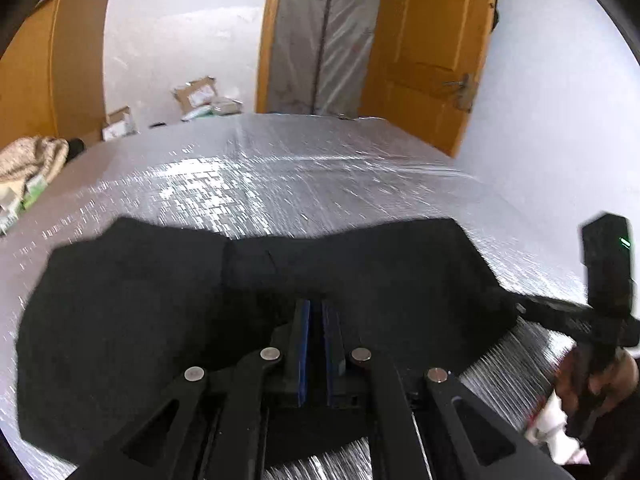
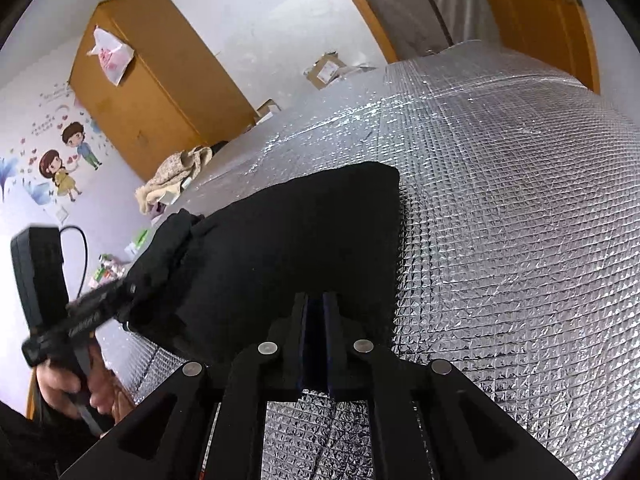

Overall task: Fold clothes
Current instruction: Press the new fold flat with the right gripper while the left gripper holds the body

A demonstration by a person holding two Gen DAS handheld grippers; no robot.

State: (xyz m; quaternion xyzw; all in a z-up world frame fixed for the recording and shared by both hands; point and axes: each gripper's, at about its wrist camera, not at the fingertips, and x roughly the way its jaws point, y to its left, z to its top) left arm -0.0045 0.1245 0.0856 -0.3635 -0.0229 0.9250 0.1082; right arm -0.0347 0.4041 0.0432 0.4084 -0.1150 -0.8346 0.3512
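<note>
A black fabric garment [image 1: 168,320] lies part-folded on the quilted silver foil-covered worktop [image 1: 304,184], gathered into a broad, thick slab just ahead of both hand-held grippers. The left hand-held gripper [image 1: 317,312] has its blue-padded fingers pressed nearly together, and the near hem of the dark cloth runs between them, so it appears to be pinching that edge. The right hand-held gripper [image 2: 318,308] stands likewise almost closed at the garment's near edge on its own side, its pads apparently nipping the fabric, though black on black makes the contact hard to confirm. In the right wrist view a rumpled sleeve or doubled layer [image 2: 172,248] bunches to that gripper's left, beside the other tool, while the far corner ahead forms a clean, squared fold. Judged from this, at least one fold looks made: the garment shows layered thickness and a straight far edge. What seems left is carrying the pinched near edge over, smoothing the lumpy side and squaring the bundle. A cream knitted item [image 2: 180,176] waits at the worktop's far left edge, perhaps next in line.
</note>
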